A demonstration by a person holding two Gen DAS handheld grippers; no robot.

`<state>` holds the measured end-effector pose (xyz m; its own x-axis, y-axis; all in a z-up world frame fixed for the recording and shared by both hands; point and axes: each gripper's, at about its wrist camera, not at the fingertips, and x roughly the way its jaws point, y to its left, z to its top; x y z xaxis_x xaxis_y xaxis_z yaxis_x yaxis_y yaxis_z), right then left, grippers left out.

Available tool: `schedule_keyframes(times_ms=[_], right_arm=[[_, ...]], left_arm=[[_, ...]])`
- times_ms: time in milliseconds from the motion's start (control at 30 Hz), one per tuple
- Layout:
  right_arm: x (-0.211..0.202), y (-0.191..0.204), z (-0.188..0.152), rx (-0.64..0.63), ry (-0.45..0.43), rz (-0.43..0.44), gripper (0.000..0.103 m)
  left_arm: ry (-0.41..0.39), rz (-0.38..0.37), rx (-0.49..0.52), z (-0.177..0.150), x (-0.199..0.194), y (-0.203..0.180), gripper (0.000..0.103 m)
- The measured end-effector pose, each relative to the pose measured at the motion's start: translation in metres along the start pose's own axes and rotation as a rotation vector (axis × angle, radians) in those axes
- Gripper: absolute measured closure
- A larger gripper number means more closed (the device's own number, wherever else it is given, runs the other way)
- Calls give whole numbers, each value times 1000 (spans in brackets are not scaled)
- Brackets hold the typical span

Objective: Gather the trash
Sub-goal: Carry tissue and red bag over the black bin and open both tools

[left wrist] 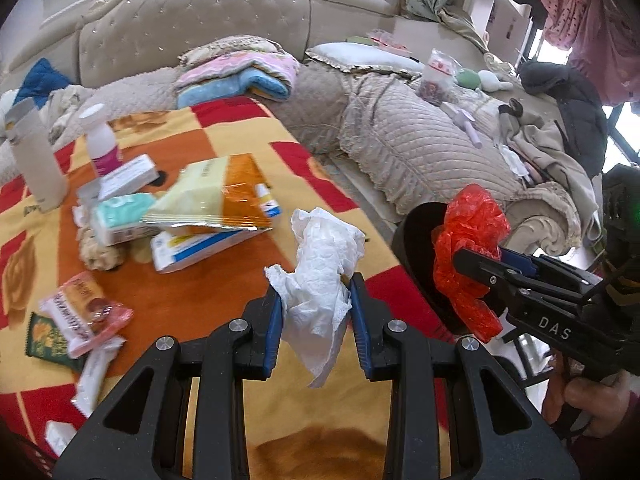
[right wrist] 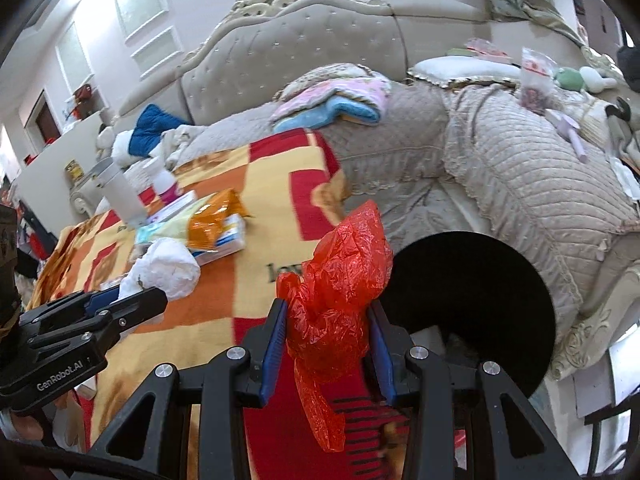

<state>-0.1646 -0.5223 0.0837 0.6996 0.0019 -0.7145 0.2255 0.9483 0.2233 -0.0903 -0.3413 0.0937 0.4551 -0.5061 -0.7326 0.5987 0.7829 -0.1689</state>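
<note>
Both tools loaded: right tool (right wrist: 328, 320) clamps the red plastic bag (right wrist: 340, 276) by the black bin (right wrist: 480, 280), left tool (left wrist: 316, 316) grips the white tissue (left wrist: 320, 272). Neither's dropped yet; wrappers (left wrist: 86, 316) remain on the worktop (left wrist: 208, 292).

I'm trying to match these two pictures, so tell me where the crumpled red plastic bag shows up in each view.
Left wrist view: the red plastic bag is at the right, pinched in the right tongs, in front of the black bin.
Right wrist view: the bag is low in the centre, between those tongs' blue pads, left of the bin.
Shared landmark: the orange snack packet on the blanket.
</note>
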Motion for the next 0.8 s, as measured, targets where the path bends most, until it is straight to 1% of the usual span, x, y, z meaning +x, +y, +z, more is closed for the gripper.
schedule_keyframes(times_ms=[100,200,300,467,800], right_arm=[[0,-12,2,9,-1,-29,65],[1,-31,3,18,-3,-78,65],[5,-49,4,51,3,-100,65],[12,-77,2,101,20,-125,65],[23,-97,-5,140,45,-156,65]], left_arm=[[13,-32,-6,6,10,-9,75],[27,-57,3,12,20,-22,75],[37,-75,15,16,31,-35,75],[52,-129,8,22,50,-52,75],[79,-168,35,23,77,-80,74]])
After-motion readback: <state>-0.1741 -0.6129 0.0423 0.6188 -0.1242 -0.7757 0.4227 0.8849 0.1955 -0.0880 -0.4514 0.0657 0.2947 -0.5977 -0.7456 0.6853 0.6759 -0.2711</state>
